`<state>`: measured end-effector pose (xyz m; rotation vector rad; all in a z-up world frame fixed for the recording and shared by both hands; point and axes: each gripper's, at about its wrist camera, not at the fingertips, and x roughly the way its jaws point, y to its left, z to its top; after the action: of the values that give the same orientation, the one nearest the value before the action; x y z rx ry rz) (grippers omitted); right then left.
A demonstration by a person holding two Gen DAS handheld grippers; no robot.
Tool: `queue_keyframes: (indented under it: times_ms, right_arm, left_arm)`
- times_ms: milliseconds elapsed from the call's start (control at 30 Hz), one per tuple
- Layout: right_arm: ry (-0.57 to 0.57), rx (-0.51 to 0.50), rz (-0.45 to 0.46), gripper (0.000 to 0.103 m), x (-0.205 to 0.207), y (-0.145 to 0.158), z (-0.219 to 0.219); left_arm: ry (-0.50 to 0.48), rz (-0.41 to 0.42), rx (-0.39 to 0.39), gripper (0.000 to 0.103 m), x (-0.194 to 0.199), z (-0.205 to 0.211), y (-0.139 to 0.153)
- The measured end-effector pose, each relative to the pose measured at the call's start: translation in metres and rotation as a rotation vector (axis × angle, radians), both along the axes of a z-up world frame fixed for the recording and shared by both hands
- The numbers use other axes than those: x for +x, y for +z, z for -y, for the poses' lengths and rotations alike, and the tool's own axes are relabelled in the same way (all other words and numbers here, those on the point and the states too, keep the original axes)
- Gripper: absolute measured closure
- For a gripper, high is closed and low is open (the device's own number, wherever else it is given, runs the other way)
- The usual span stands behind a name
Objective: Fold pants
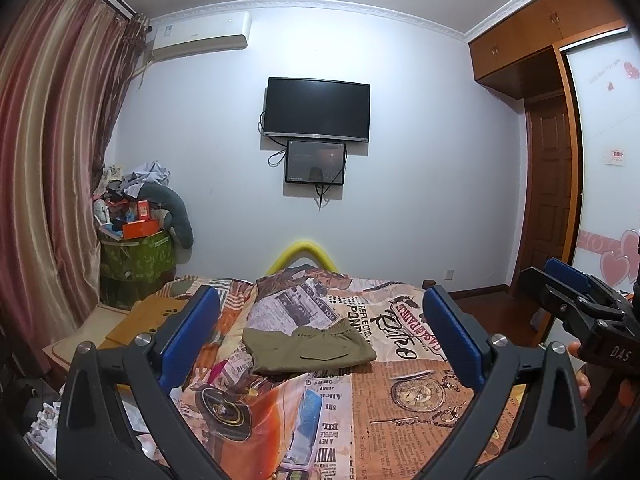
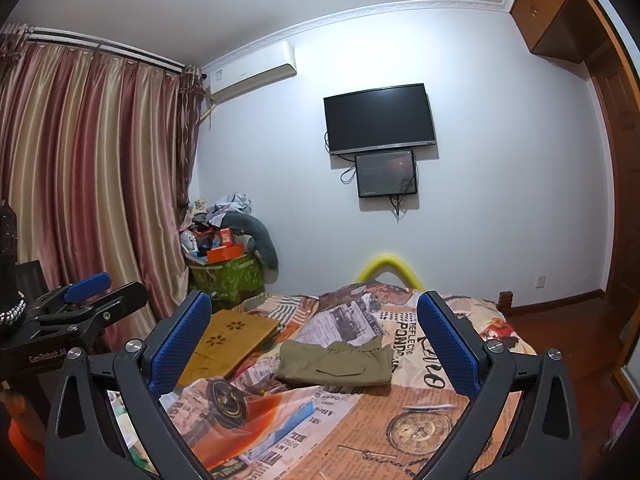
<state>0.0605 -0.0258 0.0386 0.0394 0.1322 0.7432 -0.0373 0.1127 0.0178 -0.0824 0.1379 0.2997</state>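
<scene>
Both grippers, left gripper (image 1: 320, 336) and right gripper (image 2: 314, 340), hover spread wide and empty, with the folded olive pants (image 1: 310, 350) dead ahead on the bedspread (image 1: 400, 400), long axis left-right, neither clearly nearer.

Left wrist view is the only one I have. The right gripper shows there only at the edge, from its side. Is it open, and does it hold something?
Observer: The right gripper is wide open. Between its jaws only the printed bed cover shows, and nothing is held.
Operator: What is the brown board at the left? My view hides most of it.
Observer: It is a flat light-brown wooden board with two flower-shaped cut-outs. It lies on the bed, left of the folded olive-green pants, with a strip of cover between them.
</scene>
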Motion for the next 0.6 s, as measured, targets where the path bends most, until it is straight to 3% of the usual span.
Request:
queue_keyframes:
  times_ms: [600]
  right_arm:
    - [-0.006, -0.007, -0.007, 0.001, 0.0006, 0.0001, 0.0041]
  left_arm:
    - [-0.001, -0.007, 0.002, 0.0, 0.0018, 0.0002, -0.0002]
